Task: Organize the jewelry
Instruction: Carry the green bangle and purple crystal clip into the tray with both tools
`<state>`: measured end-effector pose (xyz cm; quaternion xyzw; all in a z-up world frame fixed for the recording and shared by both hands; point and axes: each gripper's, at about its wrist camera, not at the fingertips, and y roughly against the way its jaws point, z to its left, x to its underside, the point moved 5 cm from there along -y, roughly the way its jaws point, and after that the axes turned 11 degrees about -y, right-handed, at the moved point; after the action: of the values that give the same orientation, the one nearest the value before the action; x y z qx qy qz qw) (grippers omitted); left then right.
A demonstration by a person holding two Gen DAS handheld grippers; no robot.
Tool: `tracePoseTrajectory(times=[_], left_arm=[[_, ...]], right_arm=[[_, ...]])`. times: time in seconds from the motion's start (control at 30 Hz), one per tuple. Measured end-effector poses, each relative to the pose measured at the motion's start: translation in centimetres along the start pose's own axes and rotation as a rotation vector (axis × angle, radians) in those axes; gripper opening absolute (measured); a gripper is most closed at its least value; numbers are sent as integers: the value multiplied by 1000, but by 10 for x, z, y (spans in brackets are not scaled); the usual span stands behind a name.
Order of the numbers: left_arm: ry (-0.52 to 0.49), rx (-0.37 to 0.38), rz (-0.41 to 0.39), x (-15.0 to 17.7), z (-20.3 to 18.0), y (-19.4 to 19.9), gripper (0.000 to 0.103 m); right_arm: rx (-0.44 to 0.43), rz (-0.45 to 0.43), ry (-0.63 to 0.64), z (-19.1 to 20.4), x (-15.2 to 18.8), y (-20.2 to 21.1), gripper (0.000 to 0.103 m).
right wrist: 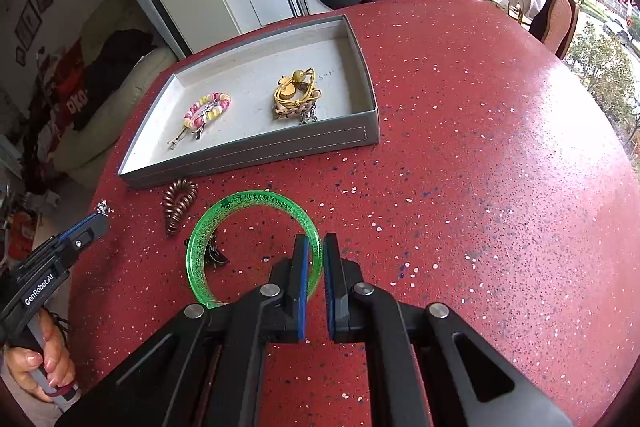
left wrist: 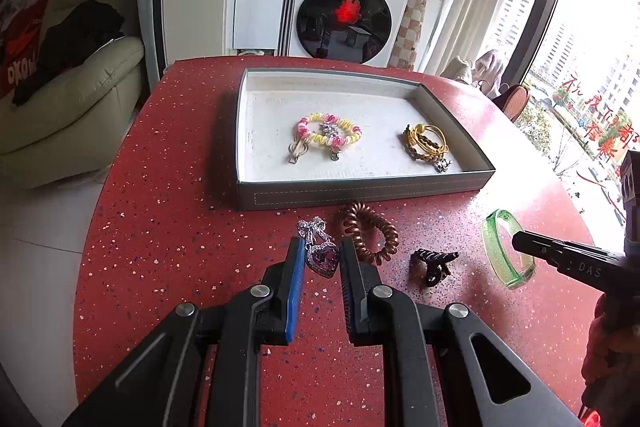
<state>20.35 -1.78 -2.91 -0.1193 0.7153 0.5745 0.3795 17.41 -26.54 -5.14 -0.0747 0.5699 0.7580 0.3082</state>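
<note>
Left wrist view looks along the left hand-held gripper (left wrist: 320, 259), which is clenched on a heart brooch (left wrist: 320, 253) pinched between its blue pads. Ahead of it sits the tray (left wrist: 360, 193) on the red tabletop (left wrist: 160, 227). Inside, ahead and slightly left, lies a pink-and-yellow coil tie (left wrist: 330, 131) with small clips; ahead and to the right lies a gold bundle (left wrist: 426, 143) with a little silver charm beside it. Just right of the fingertips a brown coil tie (left wrist: 368, 231) lies on the tabletop, close to the tray's near wall; further right is a black claw clip (left wrist: 434, 263), then a green bangle (left wrist: 506, 251).

Right wrist view shows the right hand-held gripper (right wrist: 316, 255) clamped tight on the bangle's rim, the ring extending to its left. Whether the bangle is clear of the tabletop I cannot tell. The other gripper and the hand (right wrist: 44, 367) holding it show at far left.

By my reading the job is roughly half done: two groups are already in the tray, two pieces are grasped but not yet over it, and the brown tie and black clip are untouched. What remains is carrying brooch and bangle forward into the tray, then collecting those last two.
</note>
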Motion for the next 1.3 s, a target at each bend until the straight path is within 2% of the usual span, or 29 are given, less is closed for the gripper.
tracePoseTrajectory(times=[0.33,0.77,0.97,1.3], left_arm=[[-28,6,-46,-34,0,7,36],[-63,-6,-95,-100,1,-10,36],[-36,-6,-68,-122,11,-39,36],[-21,-49,19,-132,22,-99,36]], right_arm=[[-24,-27,3,7,-20,16,8],[-35,-48,2,28,-81,9,8],[-13,-40,-13,35,-110,-11,8],[31,-35,-31,40,-140,-57,8]])
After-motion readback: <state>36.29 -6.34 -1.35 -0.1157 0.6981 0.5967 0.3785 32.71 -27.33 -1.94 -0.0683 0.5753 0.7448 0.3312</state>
